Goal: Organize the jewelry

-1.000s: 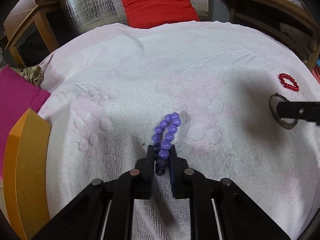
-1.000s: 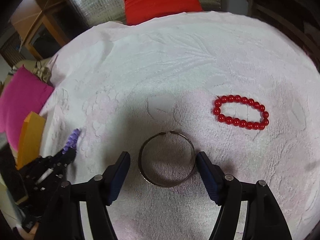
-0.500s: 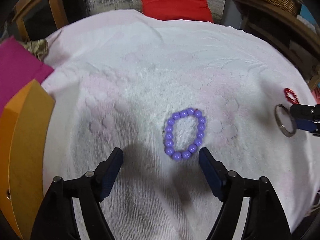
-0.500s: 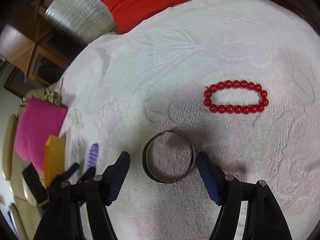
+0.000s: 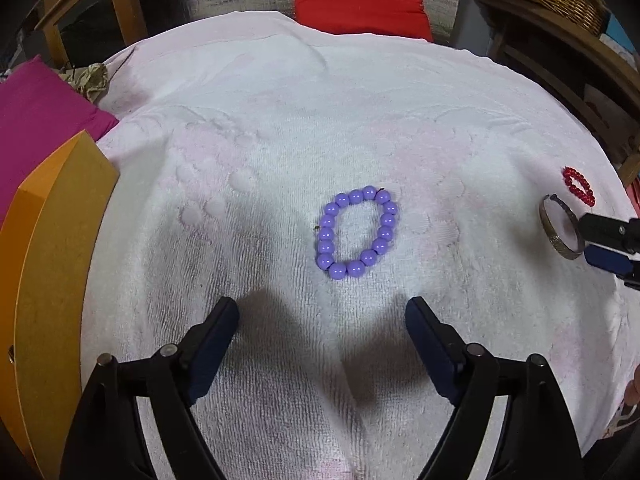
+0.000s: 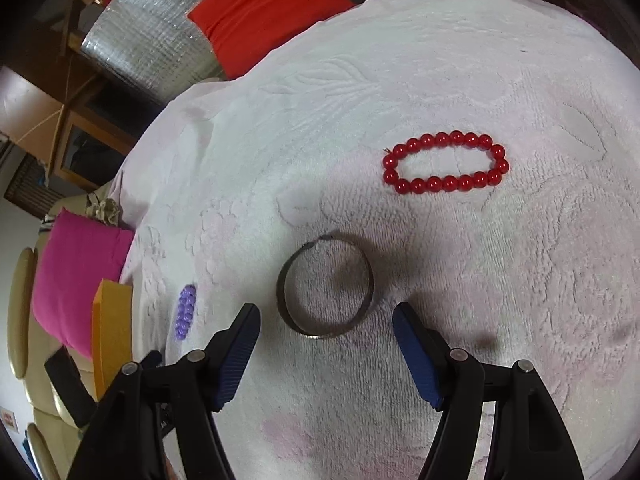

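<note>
Left gripper (image 5: 322, 320), jaws just opened wide with nothing between them, stands near the limp, light purple bead bracelet (image 5: 357, 232) lying flat on the white towel (image 5: 280, 120), best pinched across one beaded side; right gripper (image 6: 326, 324), apart, flanks a stiff metal bangle (image 6: 325, 286).

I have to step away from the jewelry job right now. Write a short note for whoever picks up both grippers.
Left gripper: open, its jaws have just been opening; nothing between them. The purple bead bracelet lies flat on the white towel just ahead of it.
Right gripper: open, holding nothing, its tips either side of the near rim of the metal bangle.
Red bead bracelet lies further out on the towel.
Done: all three pieces laid apart.
Left: where they go next is not visible.
</note>
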Tool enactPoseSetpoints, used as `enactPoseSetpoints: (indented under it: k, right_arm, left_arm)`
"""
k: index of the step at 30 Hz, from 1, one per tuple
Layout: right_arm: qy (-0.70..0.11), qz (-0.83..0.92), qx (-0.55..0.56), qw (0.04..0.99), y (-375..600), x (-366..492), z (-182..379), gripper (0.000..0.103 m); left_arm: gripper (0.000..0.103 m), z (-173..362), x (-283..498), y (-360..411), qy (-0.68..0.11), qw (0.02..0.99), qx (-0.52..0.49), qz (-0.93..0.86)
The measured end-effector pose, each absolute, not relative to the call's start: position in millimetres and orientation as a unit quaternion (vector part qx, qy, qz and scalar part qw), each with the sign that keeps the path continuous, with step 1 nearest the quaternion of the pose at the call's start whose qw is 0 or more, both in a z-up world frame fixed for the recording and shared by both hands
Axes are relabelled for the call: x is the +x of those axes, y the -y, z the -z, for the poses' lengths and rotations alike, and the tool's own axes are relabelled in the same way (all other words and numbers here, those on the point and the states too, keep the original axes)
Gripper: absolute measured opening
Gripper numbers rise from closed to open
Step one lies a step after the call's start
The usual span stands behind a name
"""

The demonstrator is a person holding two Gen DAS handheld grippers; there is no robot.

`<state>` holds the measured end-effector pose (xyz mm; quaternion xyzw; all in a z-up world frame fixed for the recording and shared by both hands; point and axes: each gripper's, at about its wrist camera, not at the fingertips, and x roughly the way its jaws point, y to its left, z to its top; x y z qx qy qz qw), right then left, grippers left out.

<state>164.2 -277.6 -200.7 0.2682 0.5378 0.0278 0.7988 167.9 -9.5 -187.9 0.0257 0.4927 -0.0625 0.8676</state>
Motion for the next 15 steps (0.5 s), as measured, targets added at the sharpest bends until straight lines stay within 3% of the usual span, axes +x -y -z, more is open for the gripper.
enactPoseSetpoints:
  k: [7, 15]
  right_arm:
    - [-0.549, -0.018, 0.262, 0.793, 274, 167, 201, 0.073]
    - [-0.536, 0.022, 0.215, 0.816, 256, 175, 196, 0.074]
  left_arm:
    - [0.100, 193, 168, 10, -0.502, 0.863, 0.022, 0.059]
    - [0.100, 177, 181, 6, -0.490, 0.871, 0.030, 0.036]
